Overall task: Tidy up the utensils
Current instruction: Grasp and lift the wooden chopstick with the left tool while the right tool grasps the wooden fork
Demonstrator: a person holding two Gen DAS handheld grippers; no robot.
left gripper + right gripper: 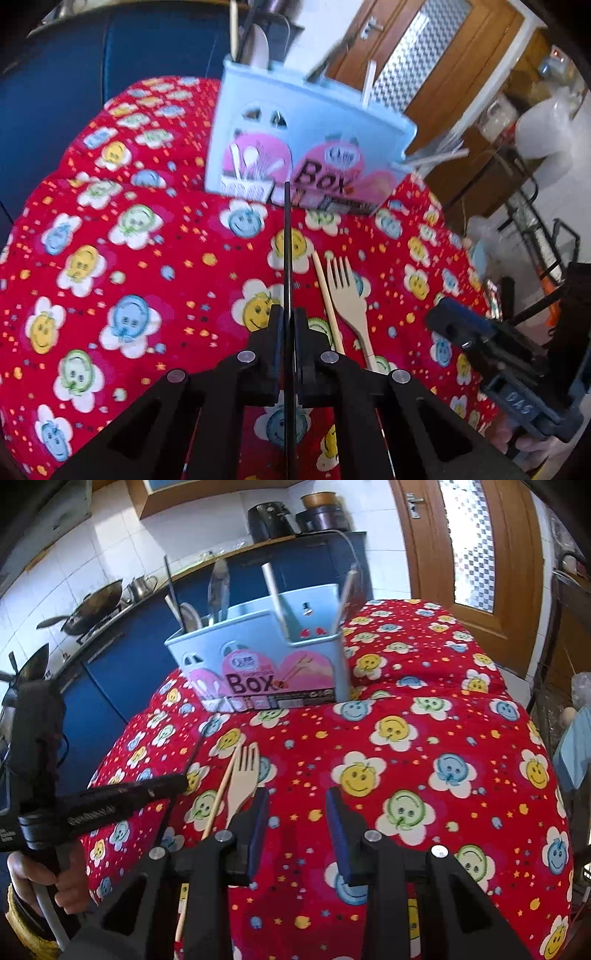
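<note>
Pinching a thin black stick [287, 236], left gripper [289, 314] has its jaws pressed together on it, stick pointing toward the blue utensil box [295, 122]. Right gripper [297, 797] jaws spread, nothing between them, hovering over the red smiley-flower tablecloth [424, 738]. Box stands upright toward the table's far edge, "Box" label facing the cameras, several utensils sticking up out of it; can't tell which compartments. Wooden fork [242, 775] and a wooden chopstick [218, 794] lie flat side by side, just beside each other, near the table's middle between the two grippers, tines toward the box.
</note>
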